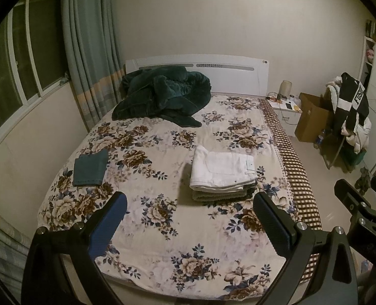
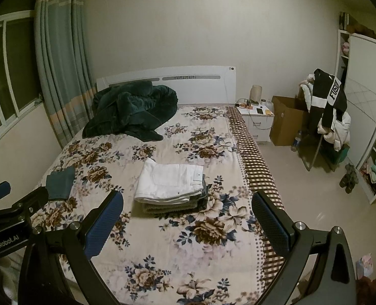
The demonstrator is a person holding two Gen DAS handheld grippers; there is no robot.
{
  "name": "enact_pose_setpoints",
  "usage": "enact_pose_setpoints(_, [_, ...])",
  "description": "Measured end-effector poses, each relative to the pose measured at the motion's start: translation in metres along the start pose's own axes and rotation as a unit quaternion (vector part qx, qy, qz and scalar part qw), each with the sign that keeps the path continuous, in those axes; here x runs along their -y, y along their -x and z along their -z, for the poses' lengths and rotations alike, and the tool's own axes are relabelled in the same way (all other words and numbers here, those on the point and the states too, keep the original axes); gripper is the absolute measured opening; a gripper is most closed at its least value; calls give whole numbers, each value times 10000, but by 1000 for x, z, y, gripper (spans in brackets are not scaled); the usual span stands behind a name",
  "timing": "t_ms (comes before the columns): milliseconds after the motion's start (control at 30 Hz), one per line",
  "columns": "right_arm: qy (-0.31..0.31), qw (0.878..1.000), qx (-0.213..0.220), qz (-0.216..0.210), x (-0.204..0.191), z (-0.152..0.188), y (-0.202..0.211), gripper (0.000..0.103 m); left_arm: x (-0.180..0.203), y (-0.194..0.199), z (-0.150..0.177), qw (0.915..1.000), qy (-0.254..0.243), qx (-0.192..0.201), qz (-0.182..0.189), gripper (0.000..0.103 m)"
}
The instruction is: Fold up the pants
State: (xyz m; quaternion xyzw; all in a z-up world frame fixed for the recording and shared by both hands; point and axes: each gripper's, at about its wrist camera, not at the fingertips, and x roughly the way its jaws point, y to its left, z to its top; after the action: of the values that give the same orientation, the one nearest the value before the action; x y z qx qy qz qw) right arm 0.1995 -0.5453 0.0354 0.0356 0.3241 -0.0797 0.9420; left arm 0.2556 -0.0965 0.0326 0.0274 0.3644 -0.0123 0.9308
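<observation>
While both grippers gape empty | white pants (image 1: 222, 170) cap stack | lower garments mostly hidden

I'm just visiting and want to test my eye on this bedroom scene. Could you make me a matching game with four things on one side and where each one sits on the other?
Things:
1. white pants
2. teal folded cloth
3. dark green blanket
4. black jacket

Places:
A. crumpled by the headboard
B. draped over a chair beside the bed
C. on top of a stack of folded clothes
D. alone, flat on the bed's window side

Pairs: 1-C, 2-D, 3-A, 4-B
</observation>
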Motion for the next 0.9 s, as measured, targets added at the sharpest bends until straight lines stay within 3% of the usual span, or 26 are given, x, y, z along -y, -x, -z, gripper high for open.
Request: enact_pose_setpoints(900, [19, 10000, -17, -32, 6, -3, -5, 103, -1, 3, -3, 10000, -2, 70, 4, 102])
